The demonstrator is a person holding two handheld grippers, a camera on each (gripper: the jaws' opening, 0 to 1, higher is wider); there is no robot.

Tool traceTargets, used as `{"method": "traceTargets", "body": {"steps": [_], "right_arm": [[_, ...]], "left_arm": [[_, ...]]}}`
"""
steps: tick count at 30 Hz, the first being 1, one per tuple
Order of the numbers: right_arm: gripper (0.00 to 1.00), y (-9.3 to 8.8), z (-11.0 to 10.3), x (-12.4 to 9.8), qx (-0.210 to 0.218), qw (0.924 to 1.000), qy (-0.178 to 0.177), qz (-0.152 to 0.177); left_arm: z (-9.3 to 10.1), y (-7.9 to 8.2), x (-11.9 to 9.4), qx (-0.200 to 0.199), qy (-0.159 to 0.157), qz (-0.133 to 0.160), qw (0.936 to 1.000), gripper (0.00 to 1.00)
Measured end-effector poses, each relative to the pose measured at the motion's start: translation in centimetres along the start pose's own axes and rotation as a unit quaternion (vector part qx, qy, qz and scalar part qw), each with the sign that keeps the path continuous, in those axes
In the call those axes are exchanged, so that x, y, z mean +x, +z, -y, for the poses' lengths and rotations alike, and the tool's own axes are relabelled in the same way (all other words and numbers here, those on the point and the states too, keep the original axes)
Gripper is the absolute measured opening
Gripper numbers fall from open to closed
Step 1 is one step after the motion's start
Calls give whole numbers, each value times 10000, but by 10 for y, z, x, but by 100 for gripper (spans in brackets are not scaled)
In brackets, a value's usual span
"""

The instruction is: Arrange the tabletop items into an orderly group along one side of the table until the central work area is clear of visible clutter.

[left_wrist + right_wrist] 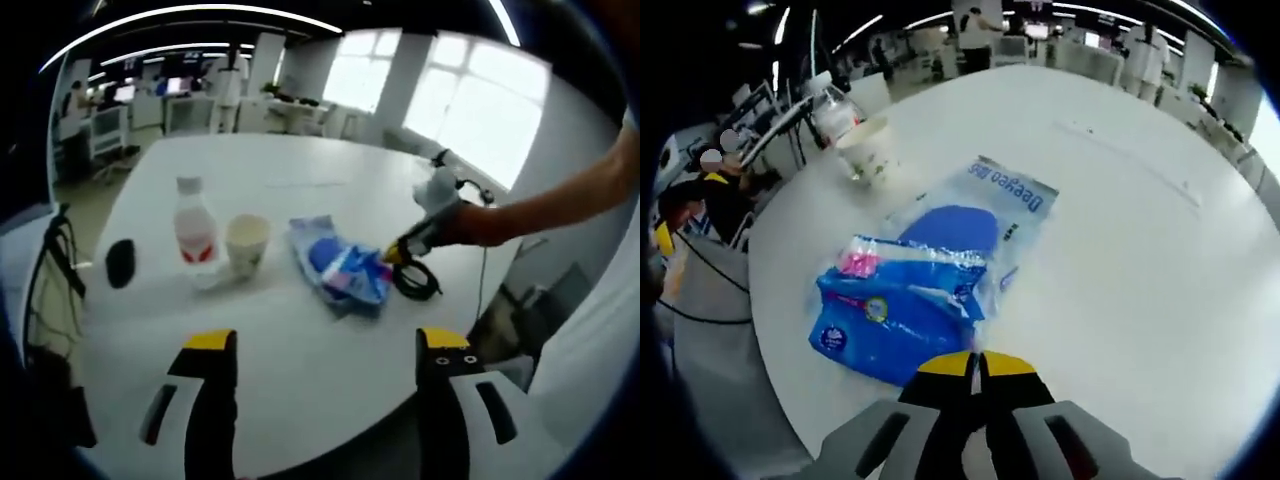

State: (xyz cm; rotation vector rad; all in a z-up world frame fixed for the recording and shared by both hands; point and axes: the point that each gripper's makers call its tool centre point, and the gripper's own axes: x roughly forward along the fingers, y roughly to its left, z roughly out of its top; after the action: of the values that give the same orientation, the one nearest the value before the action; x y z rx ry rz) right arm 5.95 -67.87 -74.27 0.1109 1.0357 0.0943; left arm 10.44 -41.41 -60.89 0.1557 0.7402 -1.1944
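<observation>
On the white round table (pixel 300 180) stand a clear water bottle (pixel 195 232) with a red label and a paper cup (pixel 247 243), side by side. A small black object (pixel 120 262) lies left of the bottle. A blue plastic package (pixel 340 265) lies right of the cup. My right gripper (pixel 392 254) comes in from the right and meets the package's right end. In the right gripper view the package (pixel 910 290) reaches my right gripper (pixel 978 362), whose yellow-tipped jaws are shut on its near edge. My left gripper (pixel 327 350) hovers open near the table's front edge.
A coiled black cable (pixel 415 280) lies by the table's right edge, just behind the right gripper. The bottle (pixel 830 110) and cup (pixel 870 150) stand near the table's rim (pixel 770 300). A chair with a dark bag (pixel 50 290) stands at the left. Desks and people fill the background.
</observation>
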Motion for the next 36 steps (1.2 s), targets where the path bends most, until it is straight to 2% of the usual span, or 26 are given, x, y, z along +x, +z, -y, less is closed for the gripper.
{"method": "traceTargets", "body": {"steps": [3, 7, 16, 19, 27, 31, 34, 36], "right_arm": [[0, -7, -2, -3, 422, 9991, 0, 55], [0, -7, -4, -4, 477, 9988, 25, 97], [6, 1, 0, -6, 293, 9994, 61, 146], [8, 2, 2, -5, 168, 9997, 79, 136], [16, 10, 5, -2, -3, 9998, 146, 165], [22, 15, 5, 3, -99, 9995, 230, 175], [28, 17, -1, 9, -446, 9981, 420, 108], [27, 14, -1, 12, -679, 9964, 492, 81]], "left_arm": [[9, 4, -2, 14, -6, -14, 10000, 73], [5, 2, -1, 22, -11, -7, 10000, 73], [11, 8, -4, 21, -8, -1, 10000, 73], [1, 1, -1, 25, -1, -6, 10000, 73], [9, 6, -5, 20, 13, -7, 10000, 73], [2, 3, -3, 13, 16, -3, 10000, 73], [0, 2, -2, 34, 5, -15, 10000, 73], [-1, 2, -2, 33, 5, -12, 10000, 73]]}}
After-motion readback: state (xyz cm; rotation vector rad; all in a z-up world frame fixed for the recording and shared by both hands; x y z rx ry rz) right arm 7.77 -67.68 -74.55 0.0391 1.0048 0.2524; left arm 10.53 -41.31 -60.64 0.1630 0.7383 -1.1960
